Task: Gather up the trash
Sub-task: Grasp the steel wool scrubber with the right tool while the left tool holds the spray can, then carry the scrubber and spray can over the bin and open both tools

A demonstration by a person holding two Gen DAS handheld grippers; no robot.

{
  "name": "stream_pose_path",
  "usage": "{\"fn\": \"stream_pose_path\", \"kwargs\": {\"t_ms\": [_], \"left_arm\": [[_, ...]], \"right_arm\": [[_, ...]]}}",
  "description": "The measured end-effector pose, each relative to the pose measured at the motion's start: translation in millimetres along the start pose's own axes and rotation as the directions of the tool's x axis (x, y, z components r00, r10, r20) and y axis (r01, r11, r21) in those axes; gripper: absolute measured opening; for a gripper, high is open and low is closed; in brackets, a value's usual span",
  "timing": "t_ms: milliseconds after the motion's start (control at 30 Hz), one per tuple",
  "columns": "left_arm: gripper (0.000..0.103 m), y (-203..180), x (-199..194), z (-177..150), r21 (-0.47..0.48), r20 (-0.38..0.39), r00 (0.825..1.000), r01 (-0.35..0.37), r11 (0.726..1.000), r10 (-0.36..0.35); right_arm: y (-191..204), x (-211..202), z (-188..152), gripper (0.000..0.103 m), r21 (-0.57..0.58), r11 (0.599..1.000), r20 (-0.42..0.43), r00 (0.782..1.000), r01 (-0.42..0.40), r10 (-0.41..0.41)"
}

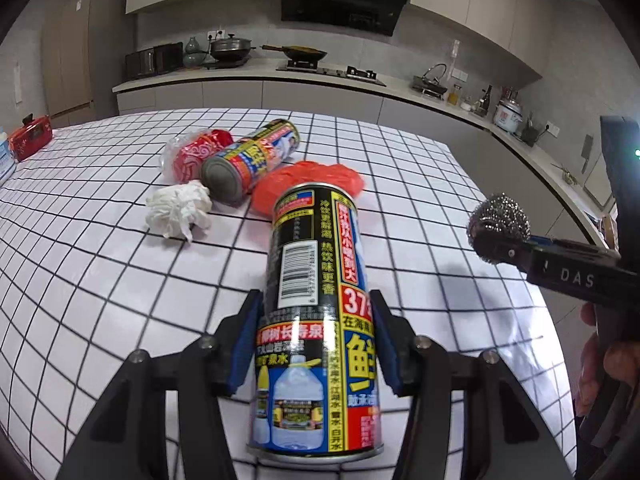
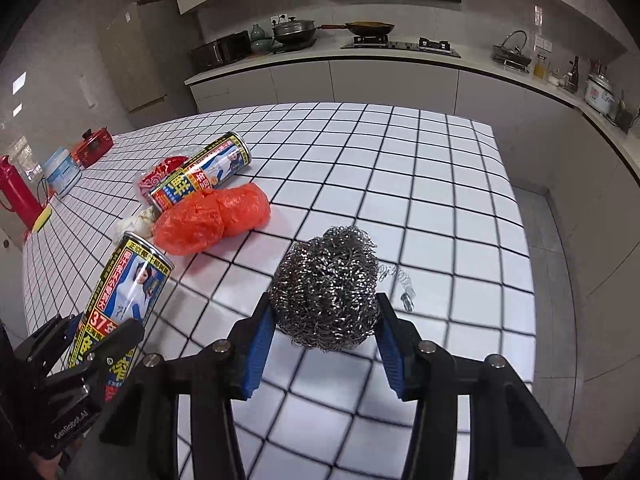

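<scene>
At the bottom centre of the left wrist view, a tall drink can (image 1: 316, 320) with a black, yellow and red label stands clamped between the blue pads of the left hand-held gripper (image 1: 316, 340), its base near the bottom edge of the frame and its top rising toward mid-frame. In the right wrist view the same can shows at the lower left, leaning in that grip. At the centre of the right wrist view, a steel wool scrubber (image 2: 325, 286) sits pinched between the blue pads of the right hand-held gripper (image 2: 325, 320), lifted above the checked worktop (image 2: 440, 200); in the left wrist view it appears at the right edge of the frame. Just right of the scrubber, a small metal scrap (image 2: 405, 286) lies on the white squares. Farther up and left lies the remaining trash: a crumpled orange plastic bag (image 2: 212, 218), a second can (image 2: 200, 178) lying on its side and touching the bag, a red and clear wrapper (image 1: 192, 156) behind that can, and a white crumpled tissue (image 1: 178, 210) just beside the can's end. At the far left edge of the worktop sit a red box (image 1: 31, 136), a red thermos (image 2: 16, 192) and a yellow sponge (image 2: 43, 216).
</scene>
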State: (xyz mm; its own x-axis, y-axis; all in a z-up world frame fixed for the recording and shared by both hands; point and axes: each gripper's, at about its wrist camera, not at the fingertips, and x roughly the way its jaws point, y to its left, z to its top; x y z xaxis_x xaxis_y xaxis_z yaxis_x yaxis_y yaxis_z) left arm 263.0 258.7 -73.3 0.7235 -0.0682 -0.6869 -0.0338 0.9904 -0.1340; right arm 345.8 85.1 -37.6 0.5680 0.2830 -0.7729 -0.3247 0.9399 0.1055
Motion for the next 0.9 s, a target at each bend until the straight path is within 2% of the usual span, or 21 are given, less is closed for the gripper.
{"fn": "stream_pose_path", "kwargs": {"t_ms": [267, 567, 900], "left_arm": [[0.053, -50.5, -28.0, -23.5, 0.025, 0.01, 1.0, 0.027, 0.999, -0.027], [0.053, -113.0, -50.5, -46.6, 0.06, 0.027, 0.996, 0.08, 0.995, -0.082], [0.053, -189.4, -54.8, -69.2, 0.131, 0.01, 0.988, 0.149, 0.98, -0.151]], "right_arm": [[-28.8, -53.3, -37.5, 0.051, 0.009, 1.0, 0.024, 1.0, 0.004, -0.004], [-76.8, -111.7, -80.8, 0.051, 0.041, 0.998, 0.05, 0.998, 0.044, -0.046], [-154.8, -155.4, -131.9, 0.051, 0.12, 0.985, 0.042, 0.991, 0.123, -0.129]]}}
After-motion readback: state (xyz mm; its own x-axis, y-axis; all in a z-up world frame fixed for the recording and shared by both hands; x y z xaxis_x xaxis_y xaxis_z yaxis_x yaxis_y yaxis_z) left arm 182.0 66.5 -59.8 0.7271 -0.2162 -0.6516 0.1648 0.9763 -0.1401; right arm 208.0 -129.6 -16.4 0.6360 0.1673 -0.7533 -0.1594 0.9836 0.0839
